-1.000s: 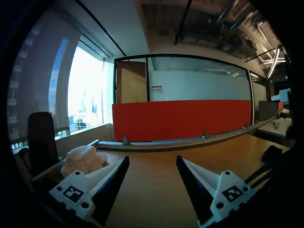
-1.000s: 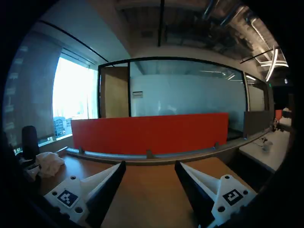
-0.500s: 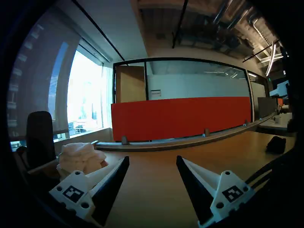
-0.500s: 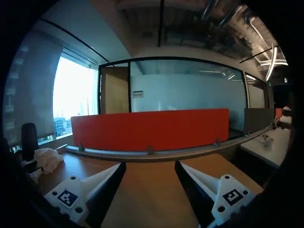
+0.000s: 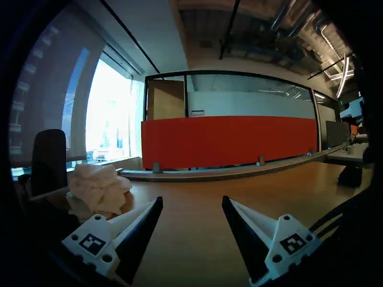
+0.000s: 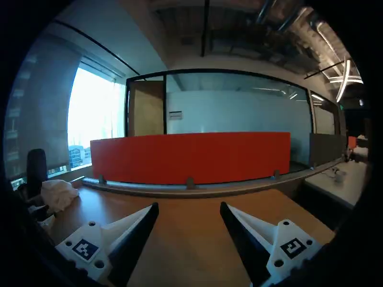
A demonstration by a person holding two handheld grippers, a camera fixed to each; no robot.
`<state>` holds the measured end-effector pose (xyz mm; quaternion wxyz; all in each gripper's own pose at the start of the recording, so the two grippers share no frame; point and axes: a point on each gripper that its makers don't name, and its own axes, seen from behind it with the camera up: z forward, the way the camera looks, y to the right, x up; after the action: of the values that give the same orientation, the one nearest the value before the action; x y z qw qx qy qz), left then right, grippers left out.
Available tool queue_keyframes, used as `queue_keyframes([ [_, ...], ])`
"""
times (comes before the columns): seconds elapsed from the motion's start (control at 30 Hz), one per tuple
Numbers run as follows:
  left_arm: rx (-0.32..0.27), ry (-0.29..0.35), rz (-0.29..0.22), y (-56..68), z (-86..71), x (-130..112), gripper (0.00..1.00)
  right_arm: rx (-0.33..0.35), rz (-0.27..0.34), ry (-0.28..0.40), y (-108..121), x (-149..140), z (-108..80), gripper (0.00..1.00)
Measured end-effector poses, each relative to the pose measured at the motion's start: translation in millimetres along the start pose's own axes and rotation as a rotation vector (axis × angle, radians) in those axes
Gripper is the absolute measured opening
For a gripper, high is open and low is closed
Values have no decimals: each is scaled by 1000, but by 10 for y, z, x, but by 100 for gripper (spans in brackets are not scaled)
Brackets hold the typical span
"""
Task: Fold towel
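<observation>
Lying crumpled at the left end of the desk, the towel is listed left of both jaws, nearer the left gripper than the right gripper, each wide open and empty; long axis undetermined.

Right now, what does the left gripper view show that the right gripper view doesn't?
Left gripper view: the left tool, open, and a dark object far right on the wooden desk. Right gripper view: the right tool, open. Both: the crumpled towel lying unfolded at left, the red divider, the desk, and a pale side table at far right.
</observation>
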<state>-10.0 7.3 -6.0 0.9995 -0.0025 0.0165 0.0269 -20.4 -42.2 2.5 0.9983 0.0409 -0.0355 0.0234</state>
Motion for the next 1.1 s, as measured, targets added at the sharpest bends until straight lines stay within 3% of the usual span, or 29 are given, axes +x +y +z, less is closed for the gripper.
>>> queue_keyframes([
  [0.37, 1, -26, -37, -57, 67, -111, 92, -6, 8, 1, 15, -38, 5, 99],
  [0.87, 5, -31, -37, -63, 77, -108, 92, -13, 0, -5, 134, -59, -9, 99],
  [1.1, 5, -32, -35, -69, 70, -99, 92, -18, -16, 25, 244, 39, -42, 99],
])
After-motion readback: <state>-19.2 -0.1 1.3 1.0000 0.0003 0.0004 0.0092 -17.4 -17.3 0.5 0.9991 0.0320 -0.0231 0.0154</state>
